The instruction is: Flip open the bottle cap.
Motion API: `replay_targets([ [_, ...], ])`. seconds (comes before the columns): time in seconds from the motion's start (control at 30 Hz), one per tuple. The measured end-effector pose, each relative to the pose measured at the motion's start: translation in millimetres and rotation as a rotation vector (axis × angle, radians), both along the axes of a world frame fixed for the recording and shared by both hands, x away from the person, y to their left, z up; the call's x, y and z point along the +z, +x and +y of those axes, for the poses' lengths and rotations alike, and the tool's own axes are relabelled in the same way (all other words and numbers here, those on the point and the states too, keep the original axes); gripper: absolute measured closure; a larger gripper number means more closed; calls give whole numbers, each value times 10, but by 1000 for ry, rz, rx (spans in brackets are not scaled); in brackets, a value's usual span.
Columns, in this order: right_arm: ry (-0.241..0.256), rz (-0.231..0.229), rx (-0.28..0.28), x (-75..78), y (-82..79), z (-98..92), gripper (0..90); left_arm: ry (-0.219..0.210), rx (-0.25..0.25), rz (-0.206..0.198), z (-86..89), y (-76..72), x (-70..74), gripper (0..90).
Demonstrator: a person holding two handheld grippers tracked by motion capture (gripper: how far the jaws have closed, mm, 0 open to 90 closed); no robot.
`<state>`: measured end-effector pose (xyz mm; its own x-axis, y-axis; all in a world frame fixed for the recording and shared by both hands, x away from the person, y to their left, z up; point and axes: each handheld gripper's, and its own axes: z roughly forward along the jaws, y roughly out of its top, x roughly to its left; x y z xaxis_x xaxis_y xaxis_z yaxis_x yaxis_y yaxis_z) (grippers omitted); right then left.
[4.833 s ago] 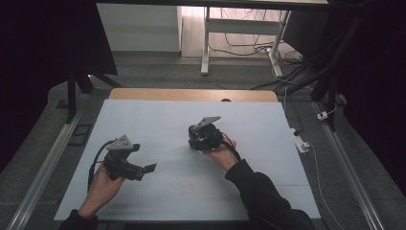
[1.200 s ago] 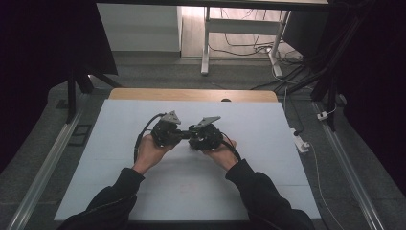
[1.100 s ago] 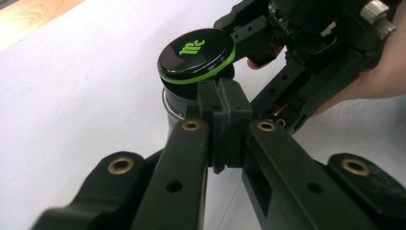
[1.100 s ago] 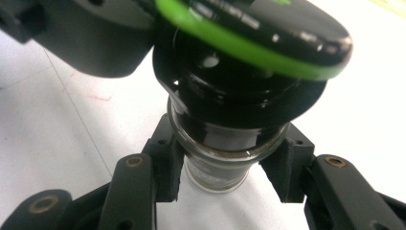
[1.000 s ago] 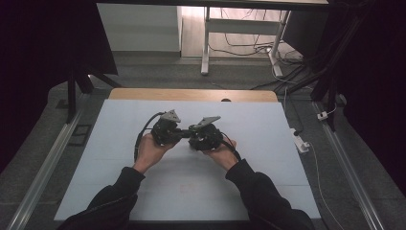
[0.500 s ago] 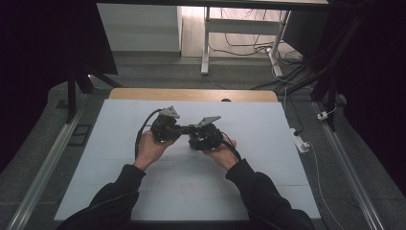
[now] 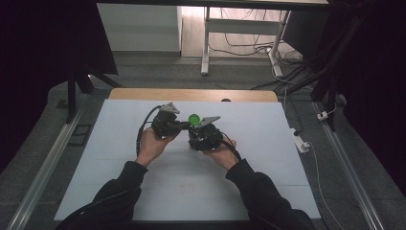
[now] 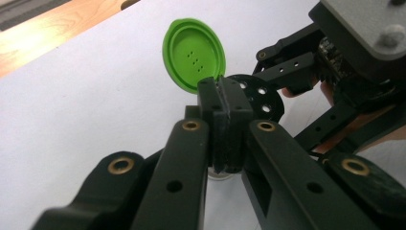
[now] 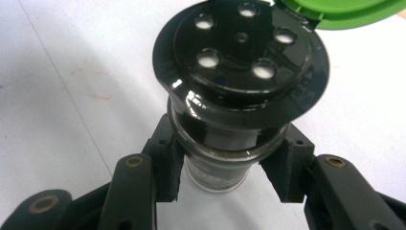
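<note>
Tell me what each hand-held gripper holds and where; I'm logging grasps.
The right hand-held gripper clamps the shaker jar around its glass neck, below the black perforated top. The left hand-held gripper pinches the rim of the flipped-open green lid.

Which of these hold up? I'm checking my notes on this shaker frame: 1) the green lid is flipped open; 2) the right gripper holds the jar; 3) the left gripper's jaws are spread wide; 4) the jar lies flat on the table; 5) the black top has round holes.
1) True. The green lid stands open above the black top.
2) True. The right gripper clamps the jar below that top.
3) False. The left gripper has its jaws together, at the lid's hinge edge.
4) False. The jar is held in the right gripper's jaws over the white table, not lying flat on it.
5) True. Several round holes show in it.
</note>
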<state>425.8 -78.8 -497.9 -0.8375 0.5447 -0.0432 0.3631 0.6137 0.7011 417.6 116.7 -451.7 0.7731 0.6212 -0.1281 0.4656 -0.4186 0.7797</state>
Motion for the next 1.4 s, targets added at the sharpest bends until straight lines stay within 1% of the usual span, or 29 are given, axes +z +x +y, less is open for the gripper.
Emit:
replay_targets([
  [0.07, 0, 0, 1, 0, 1, 1, 522, 8, -1, -6, -2, -9, 7, 890],
  [0.3, -2, -3, 1, 2, -1, 3, 519, -2, -12, -13, 6, -59, 40, 888],
  [0.37, -1, -7, -1, 0, -4, 5, 508, -7, -15, -11, 12, -76, 44, 870],
  [0.47, 3, -6, -5, 3, -1, 0, 439, -9, -16, -8, 37, -105, 49, 844],
  [0.63, 31, -3, -24, 40, -13, -35, 371, -18, -17, 7, 110, -167, 69, 782],
  [0.8, 40, -9, -22, 78, -49, -51, 326, -9, -20, 4, 195, -265, 121, 702],
  [0.87, 49, 1, -19, 86, -56, -55, 307, -7, -19, 3, 231, -305, 132, 664],
  [1.0, 49, 10, -22, 98, -84, -73, 281, -6, -14, 9, 294, -367, 136, 591],
  [1.13, 50, 15, -24, 126, -144, -128, 247, -11, -8, 26, 337, -424, 131, 499],
  [1.3, 81, 46, -17, 183, -216, -213, 203, -28, -9, 48, 386, -506, 124, 378],
  [1.37, 82, 58, -8, 193, -241, -231, 187, -39, -21, 69, 409, -541, 114, 351],
  [1.4, 82, 60, -3, 195, -260, -237, 183, -37, -20, 71, 421, -563, 107, 339],
])
